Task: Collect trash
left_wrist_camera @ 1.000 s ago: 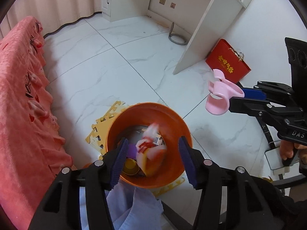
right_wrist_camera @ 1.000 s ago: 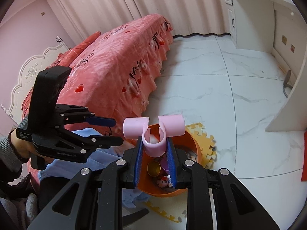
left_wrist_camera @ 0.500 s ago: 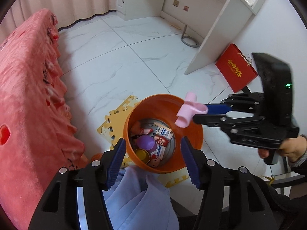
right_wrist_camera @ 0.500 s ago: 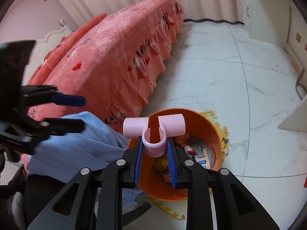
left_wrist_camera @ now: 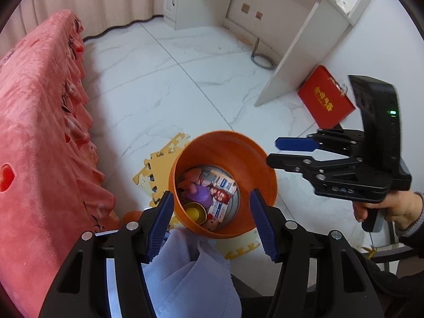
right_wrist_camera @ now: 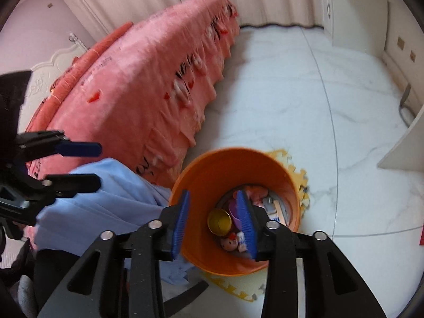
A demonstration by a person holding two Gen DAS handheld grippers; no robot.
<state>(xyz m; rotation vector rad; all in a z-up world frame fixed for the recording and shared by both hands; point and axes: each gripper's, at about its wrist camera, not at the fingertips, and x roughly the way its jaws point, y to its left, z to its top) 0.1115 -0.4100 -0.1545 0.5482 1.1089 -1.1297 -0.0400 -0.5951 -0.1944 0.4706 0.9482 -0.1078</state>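
Both claws are opening, empty, over the orange bin (left_wrist_camera: 261, 169) — left gripper (left_wrist_camera: 212, 222), right gripper (right_wrist_camera: 213, 220) — bed edge (right_wrist_camera: 169, 132) crowding it, trash partly hidden.

Left gripper (left_wrist_camera: 212, 221) and right gripper (right_wrist_camera: 216, 221), jaws opening, empty.

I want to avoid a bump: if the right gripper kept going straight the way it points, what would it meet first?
Probably the trash inside the orange bin: the right gripper, jaws opening and empty, aims into its mouth, about at the gold cup. Depth is unclear.
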